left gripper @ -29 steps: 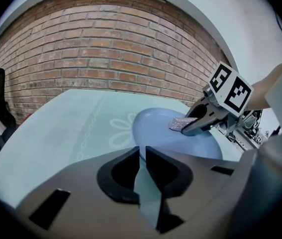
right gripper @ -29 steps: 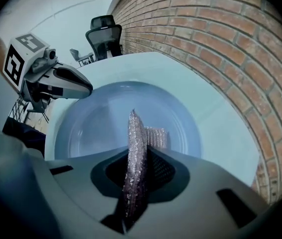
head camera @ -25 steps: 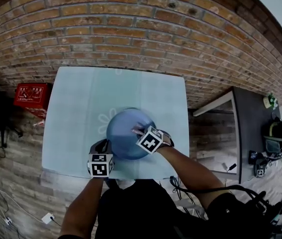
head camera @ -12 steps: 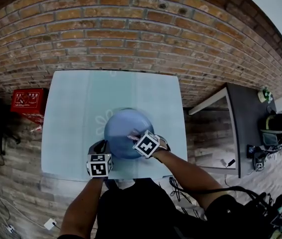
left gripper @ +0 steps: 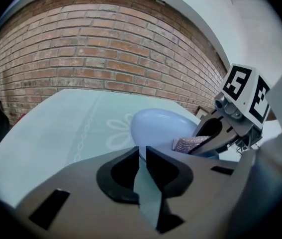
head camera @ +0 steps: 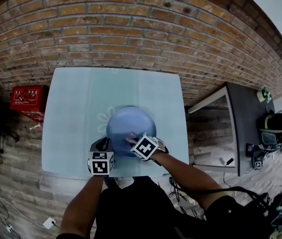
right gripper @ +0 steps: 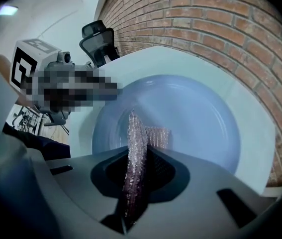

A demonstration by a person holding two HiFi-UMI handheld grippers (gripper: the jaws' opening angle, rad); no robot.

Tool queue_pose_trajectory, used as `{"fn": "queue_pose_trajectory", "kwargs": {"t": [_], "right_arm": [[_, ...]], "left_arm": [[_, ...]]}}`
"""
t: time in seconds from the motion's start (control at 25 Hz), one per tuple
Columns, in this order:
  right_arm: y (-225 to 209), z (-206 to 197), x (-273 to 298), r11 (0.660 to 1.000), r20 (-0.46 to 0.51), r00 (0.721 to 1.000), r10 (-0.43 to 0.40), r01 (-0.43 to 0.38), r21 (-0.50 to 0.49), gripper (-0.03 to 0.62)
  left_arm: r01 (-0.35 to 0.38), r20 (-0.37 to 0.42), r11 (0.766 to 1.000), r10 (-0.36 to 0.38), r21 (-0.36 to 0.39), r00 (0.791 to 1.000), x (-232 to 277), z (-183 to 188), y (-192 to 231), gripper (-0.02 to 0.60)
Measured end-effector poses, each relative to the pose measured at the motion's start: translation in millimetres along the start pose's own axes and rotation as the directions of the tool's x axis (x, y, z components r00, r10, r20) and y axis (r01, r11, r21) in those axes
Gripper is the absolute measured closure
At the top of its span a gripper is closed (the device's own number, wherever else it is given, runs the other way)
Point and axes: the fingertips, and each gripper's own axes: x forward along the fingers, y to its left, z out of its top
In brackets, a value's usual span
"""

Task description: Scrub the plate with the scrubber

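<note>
My left tongs (left gripper: 142,152) nipped on plate (right gripper: 195,118) rim. My right tongs (right gripper: 141,152) clamped on scrubber (right gripper: 132,133), down in plate. Mid-scrub, I judge; remainder unclear.

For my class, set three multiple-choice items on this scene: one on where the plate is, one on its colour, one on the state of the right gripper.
1. Where is the plate? A in a sink; B on the table; C on a shelf.
2. What colour is the plate? A red; B white; C blue.
3. The right gripper is: A shut on the scrubber; B open and empty; C out of view.
Key: B, it rests on the pale tabletop; C, its surface is blue; A, the jaws clamp the glittery strip.
</note>
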Motion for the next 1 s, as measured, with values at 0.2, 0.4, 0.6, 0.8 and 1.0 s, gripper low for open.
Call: {"fn": "queue_pose_trajectory", "kwargs": {"t": [0.2,0.4,0.6,0.8,1.0], "right_arm": [[6,9,1,0.999,0.02,1.0,0.008,-0.008,0.034,0.531],[23,16,7,0.998,0.02,0.999,0.041,-0.042,0.053,0.531],[35,26,10,0.996,0.028,0.998,0.058,-0.06,0.069,0.531],[39,33,15,0.991,0.036,0.997,0.074,-0.078,0.111,0.53],[36,36,14,0.982,0.072,0.994,0.08,-0.091,0.166,0.53]], "left_arm": [[0.028,0.003,1.0,-0.028,0.011,1.0,1,0,0,0.528],[0.063,0.009,0.998,-0.063,0.001,0.998,0,-1,1,0.526],[0.066,0.055,0.998,-0.065,-0.007,0.996,-11,11,-1,0.541],[0.066,0.084,0.998,-0.067,0.011,0.994,-29,19,9,0.543],[0.075,0.098,0.997,-0.076,0.013,0.992,-52,15,29,0.543]]}}
